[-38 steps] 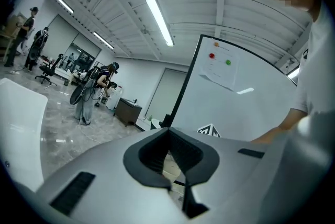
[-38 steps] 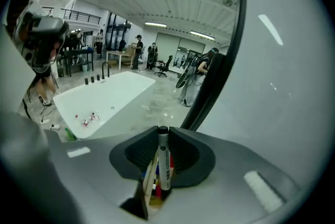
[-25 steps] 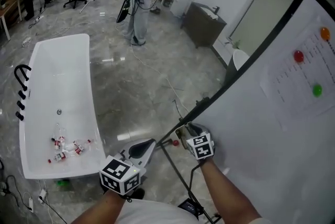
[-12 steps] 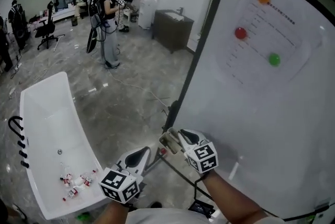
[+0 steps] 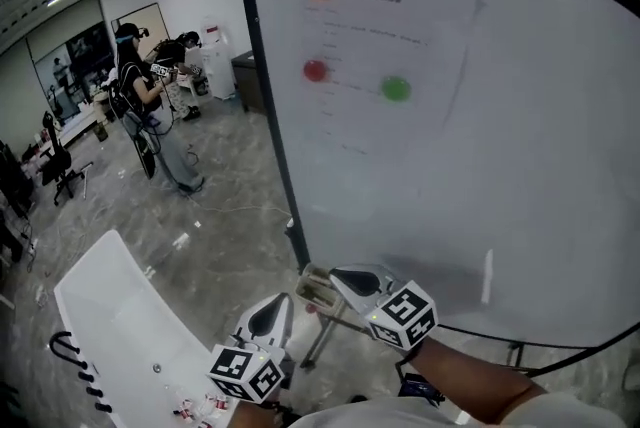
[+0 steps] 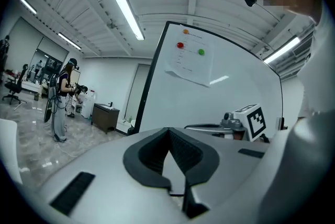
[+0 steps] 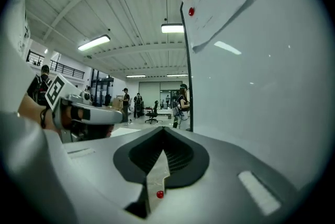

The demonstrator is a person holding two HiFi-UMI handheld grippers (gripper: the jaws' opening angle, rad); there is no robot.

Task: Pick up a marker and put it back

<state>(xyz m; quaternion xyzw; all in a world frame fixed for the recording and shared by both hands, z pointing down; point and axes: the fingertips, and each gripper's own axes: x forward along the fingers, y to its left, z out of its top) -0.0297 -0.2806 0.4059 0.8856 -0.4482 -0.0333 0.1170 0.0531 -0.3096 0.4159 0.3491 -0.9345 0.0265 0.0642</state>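
- Noting marker (image 7: 156, 178) as a pale sliver with a red spot at its near end, caught in the slit between the jaws; identification judged, not certain, at this size.
- Locating it in the head view just off the lower left corner of whiteboard (image 5: 480, 176), clear of the floor and resting on nothing visible.
- Recording right gripper (image 5: 328, 284) as pressed together on that sliver, jaws having just been closing; points roughly level, alongside the board face.
- Recording left gripper (image 6: 171, 160) as pressed together with nothing between the pads; hangs beside and below the right in the head view, taking no part.
- Judging step in hand as the carry between pick and return; return place not made out in any view.
- Advising: keep pinch firm and wrist level so the thin body does not swivel in the slit. Bring marker down square over its resting place, seat it fully before spreading jaws, then back out along the jaw line.
- Advising also: keep clear of whiteboard edge and stand (image 5: 322, 341) beneath; hold left gripper out of the path.
- Listing surroundings: sheet (image 5: 390, 66) under coloured magnets (image 5: 396, 88), white tub (image 5: 110, 316) at left, person (image 5: 150, 116) well apart.
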